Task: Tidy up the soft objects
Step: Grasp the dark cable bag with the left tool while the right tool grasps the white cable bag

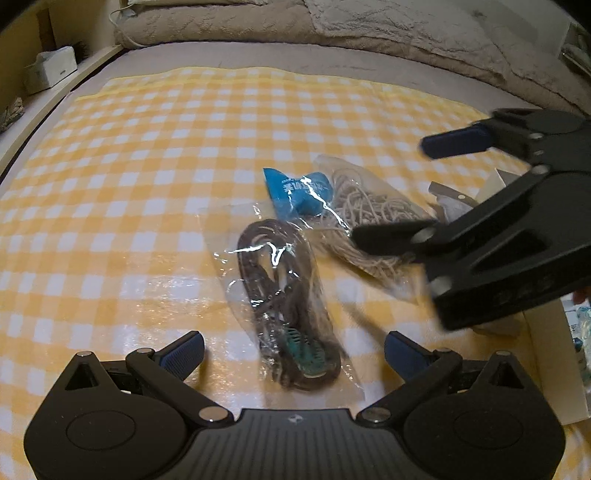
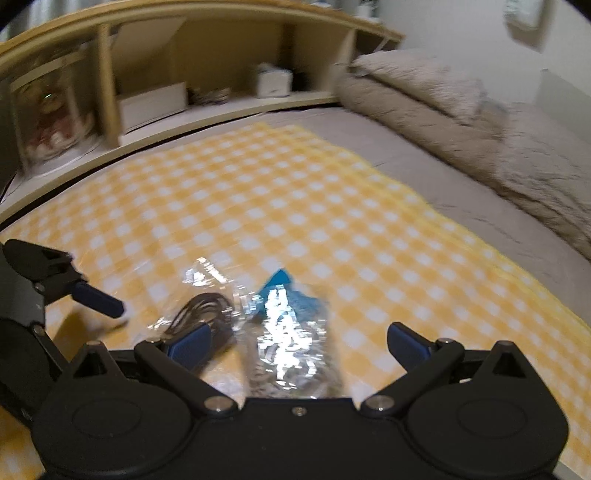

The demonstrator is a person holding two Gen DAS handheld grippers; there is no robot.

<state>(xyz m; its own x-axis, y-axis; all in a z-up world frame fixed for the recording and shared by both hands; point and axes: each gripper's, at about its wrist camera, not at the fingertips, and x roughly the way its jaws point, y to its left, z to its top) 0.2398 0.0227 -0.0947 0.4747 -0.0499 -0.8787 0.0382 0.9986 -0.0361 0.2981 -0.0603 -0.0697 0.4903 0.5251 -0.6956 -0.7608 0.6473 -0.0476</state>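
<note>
The left gripper (image 1: 293, 347) has its fingers (image 1: 184, 350) spread wide and holds nothing. It hangs low over the dark cord bag (image 1: 291, 306), which lies in the lower middle of the left view, between the two fingertips but not touched by them. The right gripper (image 2: 299, 341) is also wide open and empty. In its own view the pale cord bag (image 2: 291, 354) sits at the bottom centre, just in front of the fingers (image 2: 408, 345), with glare on the plastic.

Both bags lie on the yellow checked cloth (image 1: 129, 166) that covers the bed (image 1: 332, 61). The pale cord bag (image 1: 365, 221) is to the upper right of the dark one, and their plastic edges seem to overlap. A blue label (image 1: 295, 192) is at the top end of the pale bag. In the left view the right gripper (image 1: 424, 188) comes in from the right edge, above the pale bag.

I judge that both bags are light and soft. The clear film is slippery and crinkled, so a grip on the film alone may slide. It is better to close the fingers across the thick bundle of cord inside, in the middle of each bag. The cord will give under pressure but it is not fragile.

Further out there is a folded blanket (image 1: 369, 26) at the top of the frame and a shelf (image 2: 221, 74) in the upper left of the right view.
</note>
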